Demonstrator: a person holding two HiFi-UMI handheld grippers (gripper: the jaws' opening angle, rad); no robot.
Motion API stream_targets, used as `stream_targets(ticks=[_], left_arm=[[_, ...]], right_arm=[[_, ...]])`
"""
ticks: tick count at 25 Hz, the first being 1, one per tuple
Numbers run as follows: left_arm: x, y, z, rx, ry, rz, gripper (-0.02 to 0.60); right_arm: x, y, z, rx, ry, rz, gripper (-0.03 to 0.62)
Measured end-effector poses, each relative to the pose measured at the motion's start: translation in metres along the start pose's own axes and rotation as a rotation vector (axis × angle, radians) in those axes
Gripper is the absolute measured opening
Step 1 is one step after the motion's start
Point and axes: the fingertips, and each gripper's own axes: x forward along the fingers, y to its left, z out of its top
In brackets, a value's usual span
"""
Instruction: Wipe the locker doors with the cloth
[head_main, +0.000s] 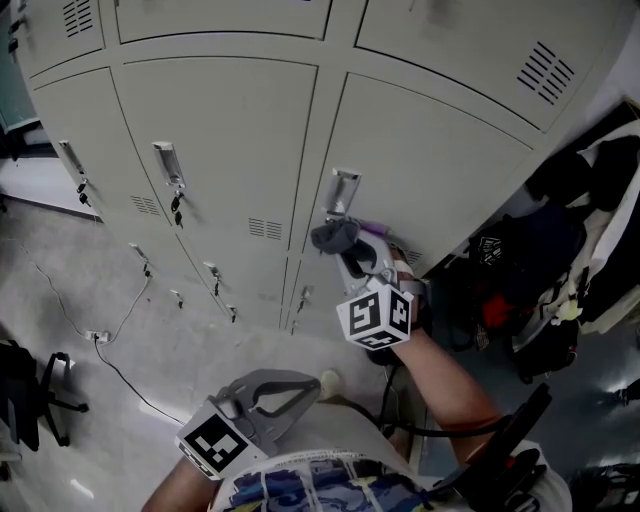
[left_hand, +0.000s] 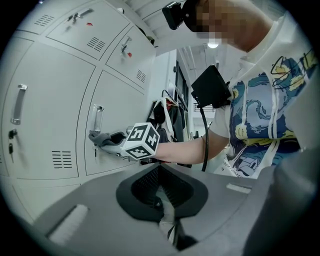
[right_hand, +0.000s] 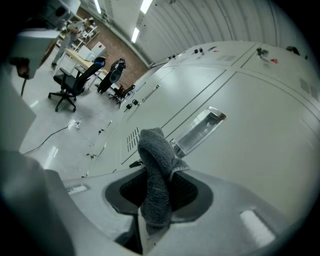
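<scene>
A grey cloth is bunched in my right gripper, which is shut on it. The cloth is pressed against a pale grey locker door, just below its metal handle. In the right gripper view the cloth sticks up between the jaws, with the handle right behind it. My left gripper hangs low by the person's torso, away from the lockers, its jaws together and holding nothing. In the left gripper view the cloth shows at the door handle.
More locker doors run off to the left, with keys hanging from their locks. Dark bags and clothes are piled to the right of the lockers. A cable lies on the floor, and an office chair stands at the left.
</scene>
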Motion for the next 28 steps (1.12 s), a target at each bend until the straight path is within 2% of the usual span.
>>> stream_targets(ticks=[11,16,22,28], left_arm=[[0.000,0.000,-0.002,0.001,0.003,-0.002,0.003],[-0.002,0.001,-0.003,0.000,0.001,0.001,0.003],[-0.002,0.003,-0.003,-0.010,-0.001,0.007,0.003],[-0.004,0.005,-0.004,-0.008,-0.003,0.010,0.003]], right_arm=[[0.004,0.016,-0.018,0.080,-0.026,0.008,0.110],[0.012,0.034,-0.031,0.021,0.003,0.040,0.110],[0.027,0.059,-0.040,-0.043,0.064,0.115,0.110],[0.039,0.090,-0.065,-0.062,0.174,0.262,0.110]])
